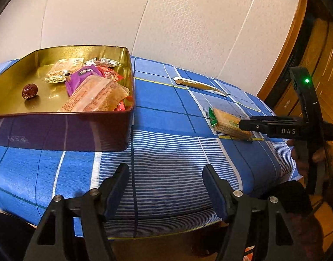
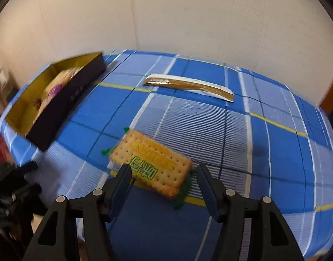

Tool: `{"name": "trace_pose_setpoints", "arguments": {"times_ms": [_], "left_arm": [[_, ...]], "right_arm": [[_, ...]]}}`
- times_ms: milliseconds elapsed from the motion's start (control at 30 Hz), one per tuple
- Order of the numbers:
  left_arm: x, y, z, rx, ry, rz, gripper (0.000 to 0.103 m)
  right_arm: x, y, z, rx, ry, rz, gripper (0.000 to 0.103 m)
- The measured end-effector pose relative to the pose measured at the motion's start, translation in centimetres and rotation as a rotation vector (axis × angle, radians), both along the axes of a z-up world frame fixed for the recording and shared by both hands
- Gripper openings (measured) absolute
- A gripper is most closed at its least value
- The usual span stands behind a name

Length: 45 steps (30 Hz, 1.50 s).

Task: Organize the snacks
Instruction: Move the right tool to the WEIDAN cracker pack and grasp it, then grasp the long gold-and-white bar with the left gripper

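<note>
A biscuit packet [image 2: 151, 163] with green ends lies flat on the blue checked cloth. My right gripper [image 2: 164, 171] is open and low over it, one finger at each side of its near end, pads not pressing. In the left wrist view the same packet [image 1: 227, 124] lies right of the tin with the right gripper [image 1: 247, 125] at its near end. A gold-lined tin [image 1: 64, 130] at the left holds several wrapped snacks and a red date [image 1: 29, 91]. My left gripper [image 1: 165, 169] hangs open over bare cloth near the table's front edge, empty.
A long gold and white sachet [image 2: 188, 86] lies further back on the cloth, near the wall. The tin [image 2: 66, 106] stands to the left of the packet. A hand [image 1: 318, 158] holds the right gripper by the table's right edge. A wooden door [image 1: 314, 43] is at the right.
</note>
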<state>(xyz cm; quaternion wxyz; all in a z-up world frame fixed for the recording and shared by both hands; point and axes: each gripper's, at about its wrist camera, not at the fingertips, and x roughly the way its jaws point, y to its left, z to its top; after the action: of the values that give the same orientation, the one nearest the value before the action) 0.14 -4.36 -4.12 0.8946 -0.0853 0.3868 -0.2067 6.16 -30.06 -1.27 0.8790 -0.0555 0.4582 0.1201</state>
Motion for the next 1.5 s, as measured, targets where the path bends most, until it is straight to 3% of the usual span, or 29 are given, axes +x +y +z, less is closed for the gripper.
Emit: {"name": "trace_pose_setpoints", "arguments": {"times_ms": [167, 267, 400, 500, 567, 667, 900, 1133, 1300, 1500], "left_arm": [[-0.2, 0.3, 0.1, 0.007, -0.001, -0.004, 0.070], [-0.1, 0.1, 0.1, 0.019, -0.003, -0.009, 0.070], [0.0, 0.0, 0.1, 0.028, -0.003, -0.015, 0.072], [0.0, -0.1, 0.1, 0.039, -0.006, -0.021, 0.072], [-0.1, -0.3, 0.1, 0.054, -0.008, -0.025, 0.072], [0.0, -0.5, 0.1, 0.070, -0.007, -0.030, 0.073], [0.2, -1.6, 0.4, 0.111, 0.040, -0.041, 0.072], [0.6, -3.3, 2.6, 0.119, 0.033, -0.099, 0.072], [2.8, -4.6, 4.2, 0.100, 0.079, -0.126, 0.072], [6.5, -7.8, 5.9, 0.222, 0.039, -0.212, 0.072]], "right_arm": [[1.3, 2.0, -0.5, -0.132, 0.072, 0.179, 0.072], [2.2, 2.8, -1.2, -0.230, 0.090, 0.235, 0.073], [3.1, 3.0, -2.1, -0.248, 0.114, 0.255, 0.069], [3.6, 1.8, -1.8, -0.231, 0.058, 0.136, 0.060], [3.8, 0.1, -2.0, -0.195, 0.037, 0.020, 0.060], [3.3, -1.9, -2.1, -0.222, -0.010, -0.145, 0.059], [0.6, -6.2, -2.7, -0.020, -0.075, -0.395, 0.061], [-0.4, -6.3, -2.9, -0.004, -0.134, -0.432, 0.061], [-0.3, -6.0, -3.1, -0.003, -0.139, -0.431, 0.061], [-0.1, -6.2, -3.2, -0.001, -0.141, -0.432, 0.061]]}}
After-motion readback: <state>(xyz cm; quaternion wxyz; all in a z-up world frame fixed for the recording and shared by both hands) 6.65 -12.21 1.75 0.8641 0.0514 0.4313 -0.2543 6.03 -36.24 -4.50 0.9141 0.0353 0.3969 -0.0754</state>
